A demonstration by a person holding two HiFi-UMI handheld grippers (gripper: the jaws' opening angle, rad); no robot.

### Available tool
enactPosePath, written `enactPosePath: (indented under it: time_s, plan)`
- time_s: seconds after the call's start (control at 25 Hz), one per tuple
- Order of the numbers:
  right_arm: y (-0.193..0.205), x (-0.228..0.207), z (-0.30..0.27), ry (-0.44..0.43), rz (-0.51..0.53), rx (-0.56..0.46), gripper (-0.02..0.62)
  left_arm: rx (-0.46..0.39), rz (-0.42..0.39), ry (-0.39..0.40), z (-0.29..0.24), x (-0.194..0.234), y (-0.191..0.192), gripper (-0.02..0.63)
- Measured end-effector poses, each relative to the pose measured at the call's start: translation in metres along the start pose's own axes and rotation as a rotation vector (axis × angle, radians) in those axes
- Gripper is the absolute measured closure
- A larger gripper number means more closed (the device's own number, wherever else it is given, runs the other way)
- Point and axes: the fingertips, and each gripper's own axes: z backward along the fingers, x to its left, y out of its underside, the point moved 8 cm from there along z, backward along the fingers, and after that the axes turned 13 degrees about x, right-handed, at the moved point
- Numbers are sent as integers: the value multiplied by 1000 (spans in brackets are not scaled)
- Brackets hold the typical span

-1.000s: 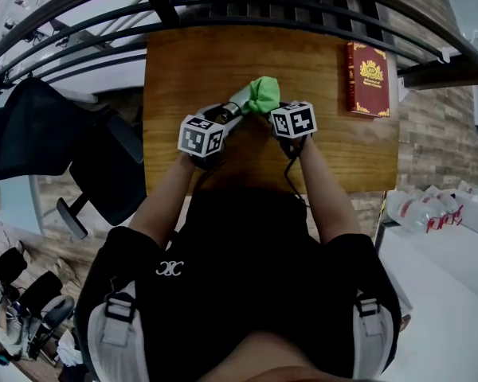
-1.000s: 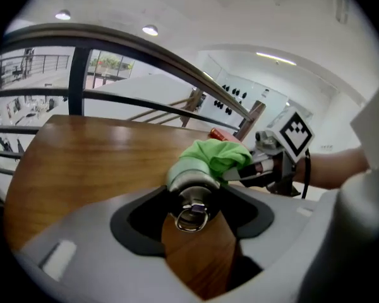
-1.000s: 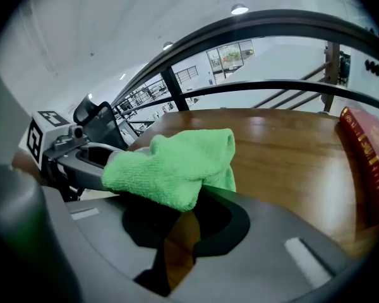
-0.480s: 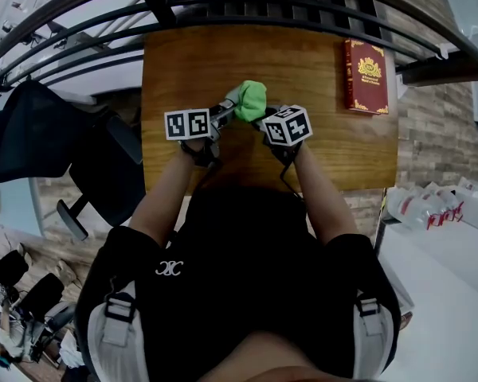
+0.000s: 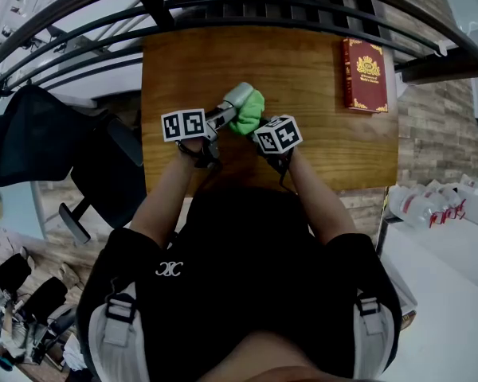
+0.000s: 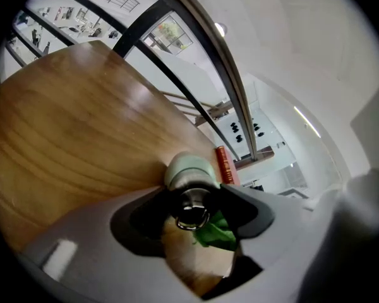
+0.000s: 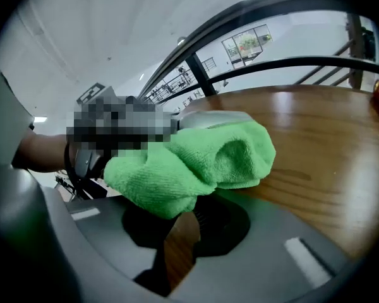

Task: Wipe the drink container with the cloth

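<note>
A steel drink container [image 5: 229,104] with a pale green end [image 6: 189,169] is held level above the wooden table [image 5: 303,62]. My left gripper [image 5: 215,122] is shut on its near end [image 6: 192,208]. A bright green cloth [image 5: 248,111] lies against the container's right side, and my right gripper [image 5: 253,127] is shut on it. In the right gripper view the cloth [image 7: 189,163] bulges out of the jaws and hides most of the container [image 7: 208,120]. A scrap of the cloth [image 6: 216,231] shows under the container in the left gripper view.
A red book [image 5: 365,76] lies at the table's far right; its spine [image 6: 226,166] shows in the left gripper view. A dark railing [image 5: 247,6] runs behind the table. An office chair [image 5: 80,165] stands to the left, and white bags [image 5: 438,209] lie at the right.
Both grippers have drifted left and nearer to me. The cloth has slid from the container's far end back along its body, so the pale green end now shows.
</note>
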Motion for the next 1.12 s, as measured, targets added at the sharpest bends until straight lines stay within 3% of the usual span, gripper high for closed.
enactPosePath:
  time_s: [0.32, 0.64, 0.92, 1.12]
  plan:
    - [8, 6, -23, -39, 4, 67, 537, 25, -14, -2, -3, -2, 0, 293]
    - [9, 5, -43, -99, -76, 72, 537, 42, -18, -8, -5, -3, -1, 293]
    - [12, -17, -33, -47, -152, 18, 538, 43, -19, 11, -5, -3, 0, 293]
    - [9, -44, -15, 62, -251, -62, 537, 66, -50, -7, -4, -3, -1, 293]
